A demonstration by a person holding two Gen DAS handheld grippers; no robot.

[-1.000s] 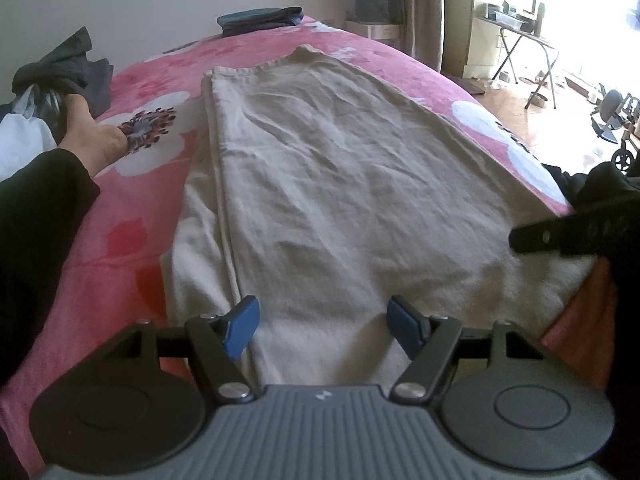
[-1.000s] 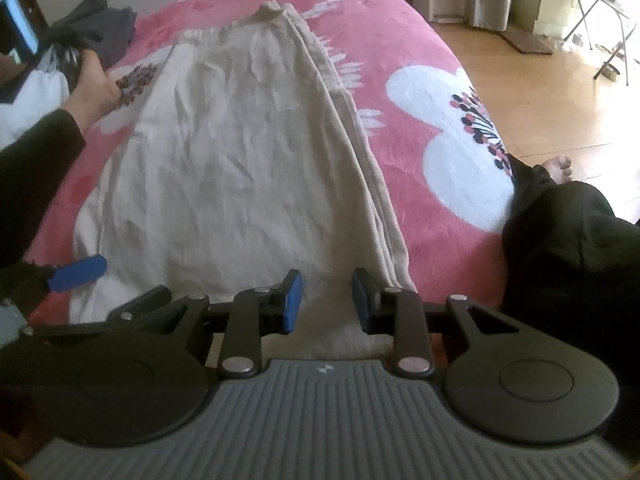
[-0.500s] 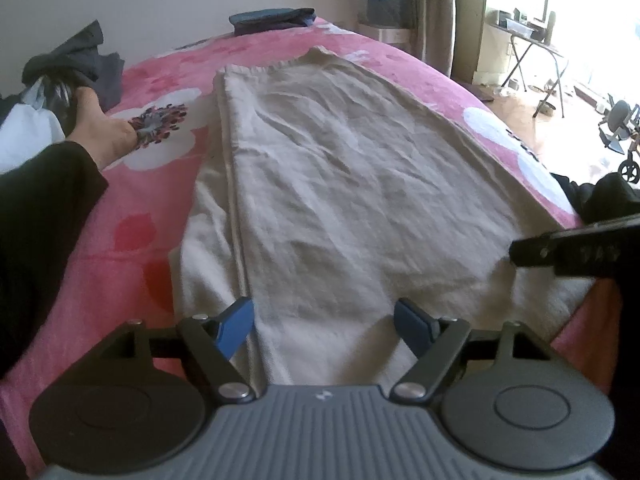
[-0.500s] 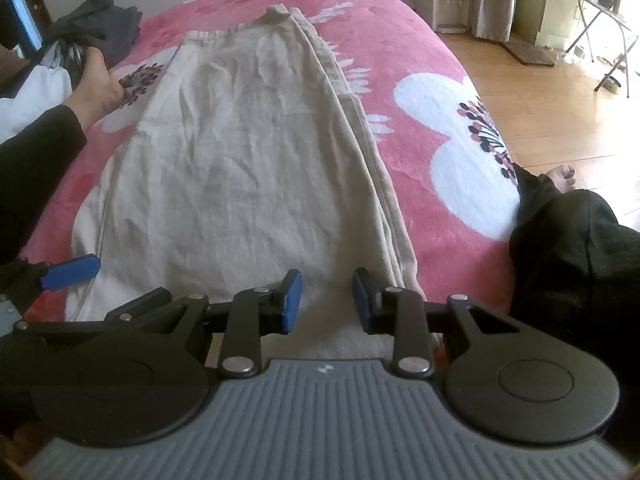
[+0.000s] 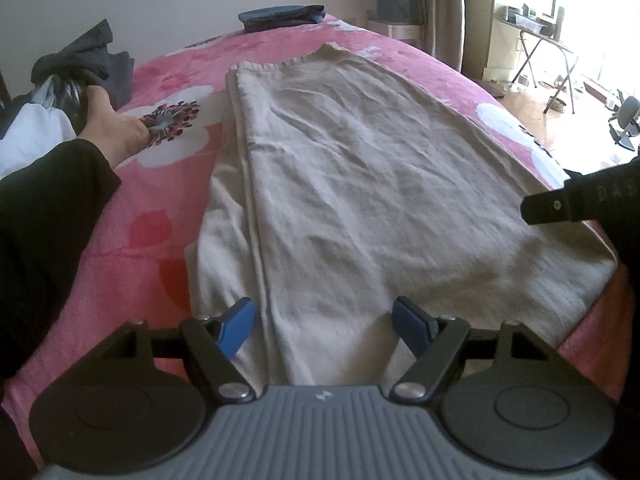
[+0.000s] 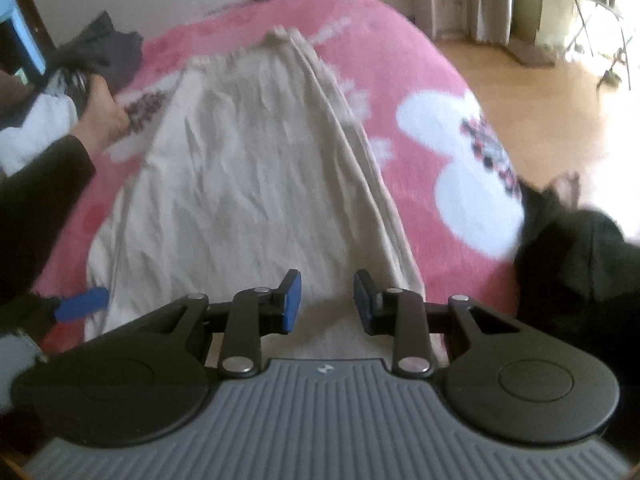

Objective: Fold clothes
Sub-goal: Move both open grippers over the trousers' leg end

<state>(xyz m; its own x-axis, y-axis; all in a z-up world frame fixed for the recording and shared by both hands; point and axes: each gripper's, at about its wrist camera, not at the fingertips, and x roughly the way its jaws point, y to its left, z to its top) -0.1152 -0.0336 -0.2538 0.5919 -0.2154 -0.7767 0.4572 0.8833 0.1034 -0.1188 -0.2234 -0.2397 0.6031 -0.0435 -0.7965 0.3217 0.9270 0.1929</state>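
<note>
Pink flower-print bed (image 5: 120, 280) under everything. Nearest: left hand-held gripper (image 5: 323, 322) spread wide, empty, hovering over near hem of beige garment (image 5: 360, 184); right hand-held gripper (image 6: 327, 300) also parted, empty, over same hem toward right edge. Probably poised on both corners for a lengthwise fold; could equally be just let go. Garment flat, long sides already doubled in, stretching away. Foot (image 5: 110, 128) on bed at left. Farther: dark clothes heap (image 5: 92, 60), folded stack (image 5: 282, 18), wood floor (image 6: 540, 80), folding table (image 5: 536, 36).

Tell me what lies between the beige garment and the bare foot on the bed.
Only bare pink blanket with a white flower print separates the beige garment from the foot; the left wrist view shows it best.
</note>
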